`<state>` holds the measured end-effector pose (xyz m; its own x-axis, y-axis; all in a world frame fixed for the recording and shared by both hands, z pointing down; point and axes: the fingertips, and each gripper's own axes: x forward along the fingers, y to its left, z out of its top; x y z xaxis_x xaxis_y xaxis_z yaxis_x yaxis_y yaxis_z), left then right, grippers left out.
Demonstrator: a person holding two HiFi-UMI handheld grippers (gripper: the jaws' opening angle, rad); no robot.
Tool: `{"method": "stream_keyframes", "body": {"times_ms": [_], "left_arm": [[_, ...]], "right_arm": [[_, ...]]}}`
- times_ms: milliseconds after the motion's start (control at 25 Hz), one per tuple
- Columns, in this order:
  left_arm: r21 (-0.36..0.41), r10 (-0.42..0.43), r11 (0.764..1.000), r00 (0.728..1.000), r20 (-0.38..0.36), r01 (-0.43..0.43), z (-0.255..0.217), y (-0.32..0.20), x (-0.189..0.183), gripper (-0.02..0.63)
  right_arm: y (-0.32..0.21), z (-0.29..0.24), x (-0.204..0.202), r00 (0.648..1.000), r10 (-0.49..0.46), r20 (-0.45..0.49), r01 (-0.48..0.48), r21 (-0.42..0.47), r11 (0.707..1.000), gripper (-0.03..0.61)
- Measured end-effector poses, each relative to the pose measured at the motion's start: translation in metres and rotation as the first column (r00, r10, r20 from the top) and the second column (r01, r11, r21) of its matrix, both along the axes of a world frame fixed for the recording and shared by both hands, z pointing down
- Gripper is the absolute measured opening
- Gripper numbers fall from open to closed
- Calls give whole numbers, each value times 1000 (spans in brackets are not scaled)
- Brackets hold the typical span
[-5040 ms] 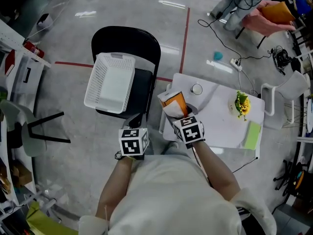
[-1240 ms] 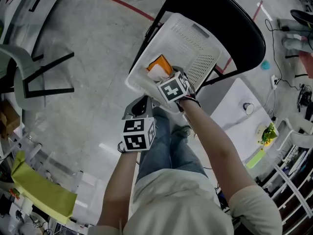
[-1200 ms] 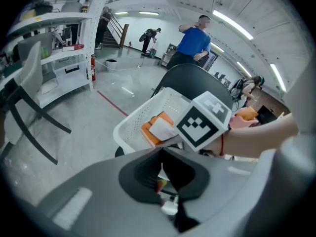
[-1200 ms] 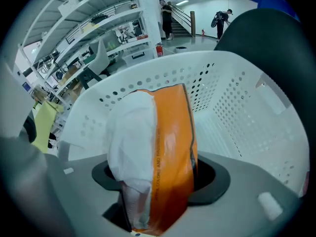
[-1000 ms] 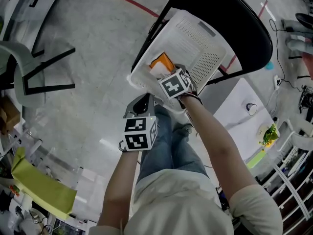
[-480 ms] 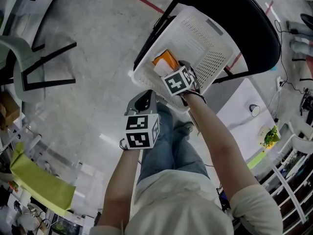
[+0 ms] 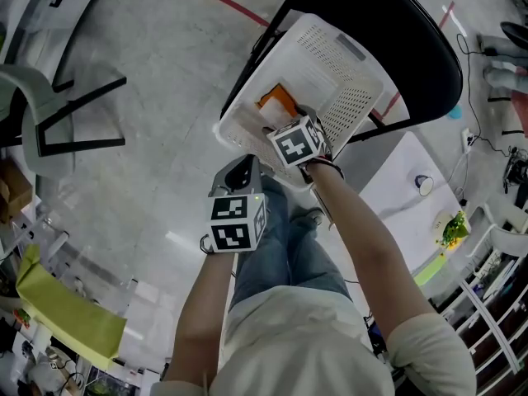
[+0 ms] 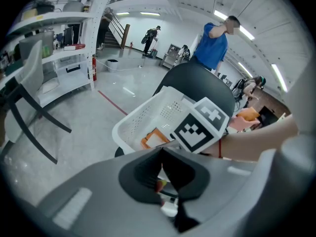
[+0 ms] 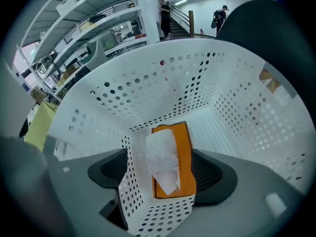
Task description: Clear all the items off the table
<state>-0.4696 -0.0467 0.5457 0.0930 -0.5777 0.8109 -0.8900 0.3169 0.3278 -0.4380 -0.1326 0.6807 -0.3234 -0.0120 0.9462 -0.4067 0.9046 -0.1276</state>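
Tissue box (image 9: 170,164) is lying down in the basket (image 7: 346,56) on the chair (image 7: 412,23), and the right claw (image 7: 285,129) has just been spreading open and isn't pinching it, but I reckon a sloppy pull-out could hook the basket wall and drag it off the seat.

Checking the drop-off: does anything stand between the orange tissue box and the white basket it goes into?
Nothing visible does. The tissue box already lies inside the basket, down in its near corner. The right gripper hangs over it; its jaws have just been opening and stand apart with the box between them.
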Motion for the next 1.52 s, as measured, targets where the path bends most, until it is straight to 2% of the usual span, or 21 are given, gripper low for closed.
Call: {"method": "stream_keyframes", "body": {"times_ms": [80, 480, 760, 880, 1520], "left_arm": [[4, 2, 1000, 1000, 1, -2, -2, -1, 2, 11], [25, 17, 1000, 1000, 14, -17, -18, 0, 11, 11], [38, 35, 999, 999, 19, -36, -30, 3, 21, 11], [44, 50, 998, 998, 24, -51, -37, 3, 28, 11], [80, 109, 991, 993, 34, -112, -69, 11, 63, 11]], "right_arm": [[2, -7, 1, 1000, 2, 12, -2, 0, 1000, 384], [0, -47, 16, 996, 63, 68, -66, 56, 996, 195], [-3, -79, 33, 982, 143, 121, -155, 102, 983, 44], [-5, -93, 45, 975, 177, 133, -194, 120, 974, 3], [14, -159, 104, 940, 280, 194, -311, 152, 938, -2]]}}
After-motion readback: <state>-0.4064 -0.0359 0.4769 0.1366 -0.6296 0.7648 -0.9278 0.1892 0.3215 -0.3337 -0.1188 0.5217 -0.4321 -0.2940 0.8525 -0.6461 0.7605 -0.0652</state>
